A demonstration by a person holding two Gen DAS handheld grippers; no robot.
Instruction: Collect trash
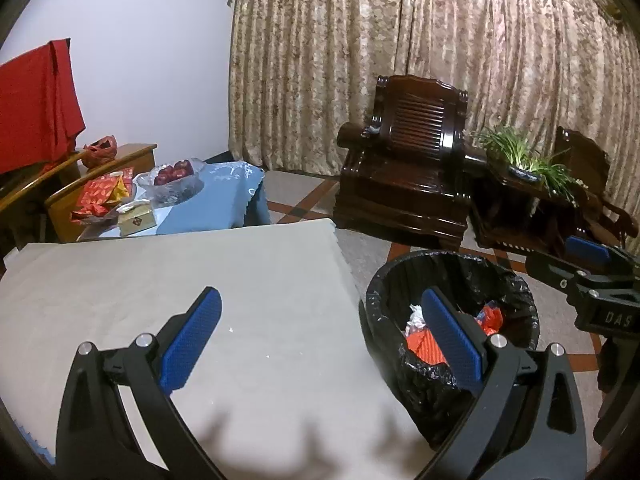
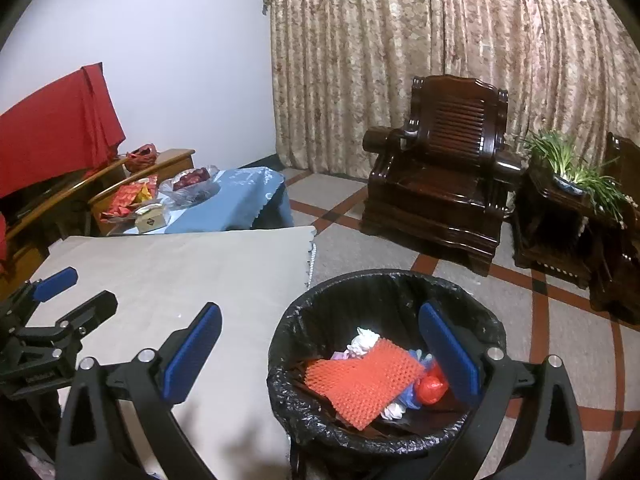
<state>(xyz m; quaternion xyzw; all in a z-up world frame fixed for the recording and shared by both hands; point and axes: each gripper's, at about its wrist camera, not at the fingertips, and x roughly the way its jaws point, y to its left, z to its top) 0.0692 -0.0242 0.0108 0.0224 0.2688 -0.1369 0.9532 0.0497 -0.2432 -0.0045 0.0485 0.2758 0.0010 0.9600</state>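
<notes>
A black-lined trash bin (image 2: 288,328) stands on the floor beside the grey-covered table (image 2: 180,272). In it lie an orange foam net (image 2: 360,384), crumpled white tissue (image 2: 362,338) and a red wrapper (image 2: 432,388). The bin also shows in the left wrist view (image 1: 384,280). My right gripper (image 2: 320,320) is open and empty, straddling the table edge and the bin. My left gripper (image 1: 322,304) is open and empty over the table's right edge. It also shows in the right wrist view (image 2: 68,292); the right gripper shows in the left wrist view (image 1: 588,256).
A blue-covered side table (image 2: 248,196) holds a glass bowl of red fruit (image 2: 192,182), a small box (image 2: 150,218) and red packets (image 2: 124,198). A dark wooden armchair (image 2: 440,168) and a plant stand (image 2: 568,200) are behind the bin. Tiny white crumbs (image 1: 230,329) lie on the table.
</notes>
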